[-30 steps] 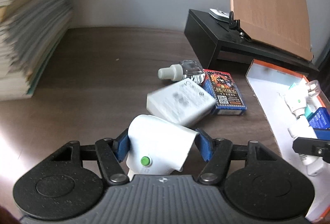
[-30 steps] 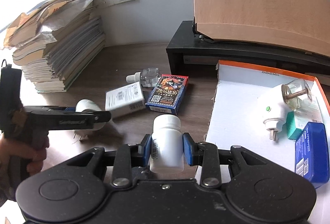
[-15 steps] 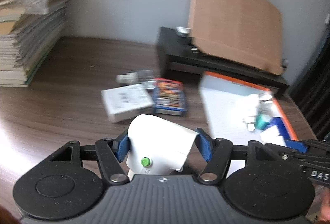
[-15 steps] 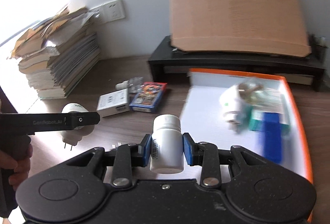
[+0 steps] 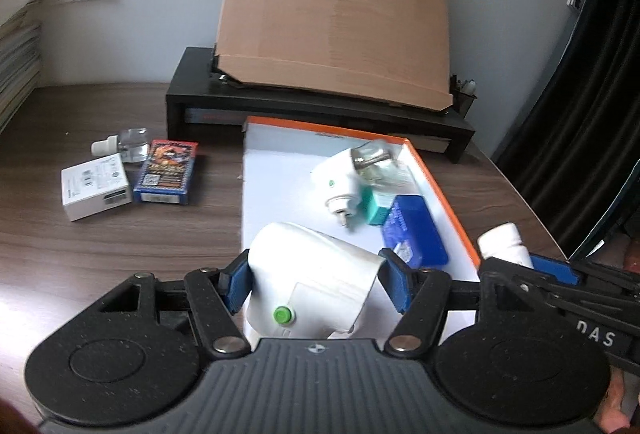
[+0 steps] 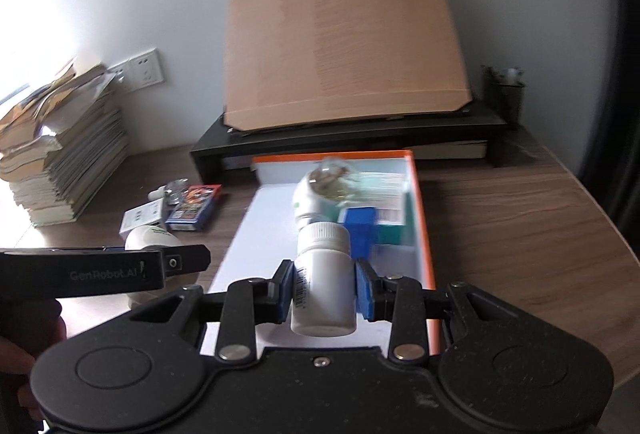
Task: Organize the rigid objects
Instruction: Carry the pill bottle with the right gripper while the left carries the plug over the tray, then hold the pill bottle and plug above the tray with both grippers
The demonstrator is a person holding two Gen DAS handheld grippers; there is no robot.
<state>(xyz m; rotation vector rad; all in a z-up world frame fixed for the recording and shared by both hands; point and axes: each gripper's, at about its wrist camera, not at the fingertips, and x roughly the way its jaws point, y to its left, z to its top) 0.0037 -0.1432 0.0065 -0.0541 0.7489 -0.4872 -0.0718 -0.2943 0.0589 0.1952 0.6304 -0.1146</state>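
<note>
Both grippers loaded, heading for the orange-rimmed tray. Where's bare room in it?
In the tray, bare white runs along the left rim, from the far edge to the near end. Crowded on the right: white plug-in device, teal box and blue box bunch against the right rim.

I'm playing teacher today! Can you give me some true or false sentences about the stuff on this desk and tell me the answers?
1. The right gripper has its jaws closed on a white bottle. True.
2. The left gripper is holding nothing. False: its jaws grip a white plug-in device with a green button.
3. The blue case lies inside the orange-edged tray. True.
4. The card box lies inside the tray. False: it lies on the desk left of the tray, beside a white box.
5. A sheet of cardboard leans on the black stand. True.
</note>
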